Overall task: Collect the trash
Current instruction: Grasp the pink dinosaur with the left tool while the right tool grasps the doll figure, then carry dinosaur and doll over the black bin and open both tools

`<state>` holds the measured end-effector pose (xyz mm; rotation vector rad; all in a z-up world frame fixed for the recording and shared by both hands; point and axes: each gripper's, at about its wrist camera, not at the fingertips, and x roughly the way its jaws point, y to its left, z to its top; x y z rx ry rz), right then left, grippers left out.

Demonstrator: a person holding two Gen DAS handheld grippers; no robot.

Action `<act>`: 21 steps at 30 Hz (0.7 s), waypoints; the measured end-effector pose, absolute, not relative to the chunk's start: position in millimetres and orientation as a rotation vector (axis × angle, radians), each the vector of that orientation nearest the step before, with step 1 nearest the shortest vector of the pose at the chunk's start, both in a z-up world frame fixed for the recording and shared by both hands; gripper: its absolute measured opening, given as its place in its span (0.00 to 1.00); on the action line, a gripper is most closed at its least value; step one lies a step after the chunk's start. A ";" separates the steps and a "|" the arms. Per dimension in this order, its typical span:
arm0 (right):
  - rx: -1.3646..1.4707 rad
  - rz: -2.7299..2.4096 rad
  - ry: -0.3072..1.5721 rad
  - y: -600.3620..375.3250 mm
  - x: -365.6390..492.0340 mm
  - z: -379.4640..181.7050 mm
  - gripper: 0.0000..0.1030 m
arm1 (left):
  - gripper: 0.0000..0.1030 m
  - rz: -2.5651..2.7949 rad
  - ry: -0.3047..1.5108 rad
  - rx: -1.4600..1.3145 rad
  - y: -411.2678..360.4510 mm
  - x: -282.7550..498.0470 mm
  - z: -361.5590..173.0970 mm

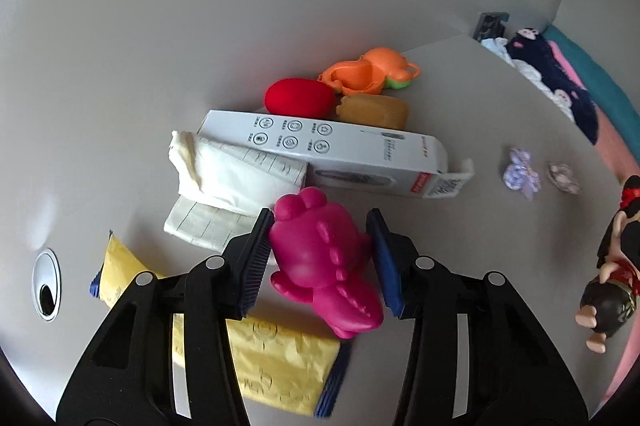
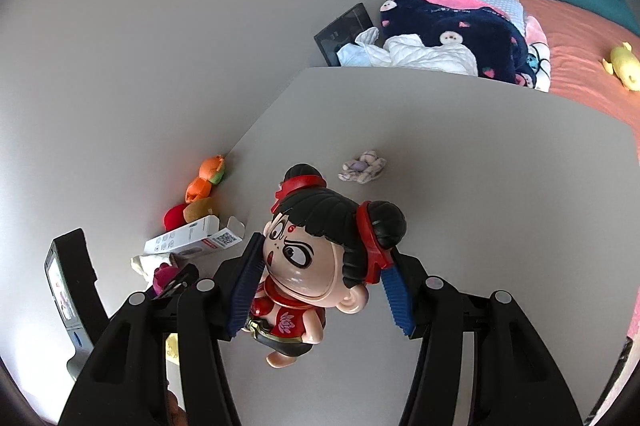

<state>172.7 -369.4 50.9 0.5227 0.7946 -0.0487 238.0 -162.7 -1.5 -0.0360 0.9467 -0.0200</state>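
The pink dinosaur toy (image 1: 324,262), smooth and rubbery with a ridged back, sits between the jaws of the left gripper (image 1: 320,258). The left pad touches its head and the right pad sits against its flank, so the jaws look closed on it at a middling width. Under it lies a yellow padded envelope (image 1: 276,358) with a bubbled surface, flat on the grey desk (image 1: 460,106).

The doll figure (image 2: 320,266), glossy hard plastic with black hair buns, red bands and a red dress, stands tilted between the jaws of the right gripper (image 2: 320,278). The left pad presses its cheek and the right pad meets the hair bun, so it is held about half open.

Just beyond the dinosaur lie folded white paper sheets (image 1: 224,174) and a long white cardboard box (image 1: 340,154) with an open end flap. Behind the box, against the wall, sit a red oval toy (image 1: 298,96), a tan spongy block (image 1: 374,110) and an orange plastic toy (image 1: 370,70).

Farther out on the desk rest two crumpled wrappers, one lilac (image 1: 520,172), one brownish (image 1: 564,178), near each other. Past the desk edge a bed (image 2: 580,38) carries a navy blanket (image 2: 452,18).
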 end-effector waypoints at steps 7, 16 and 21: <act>0.548 -0.051 0.765 -389.9 126.0 69.1 0.56 | 0.46 -0.099 0.906 -0.057 -161.4 190.2 32.2; 0.587 -0.105 0.709 -431.5 38.4 88.0 0.56 | 0.46 -0.216 0.852 0.018 -219.3 113.1 67.1; 0.608 -0.156 0.684 -463.9 -17.4 89.3 0.56 | 0.46 -0.323 0.836 0.064 -272.1 65.2 72.1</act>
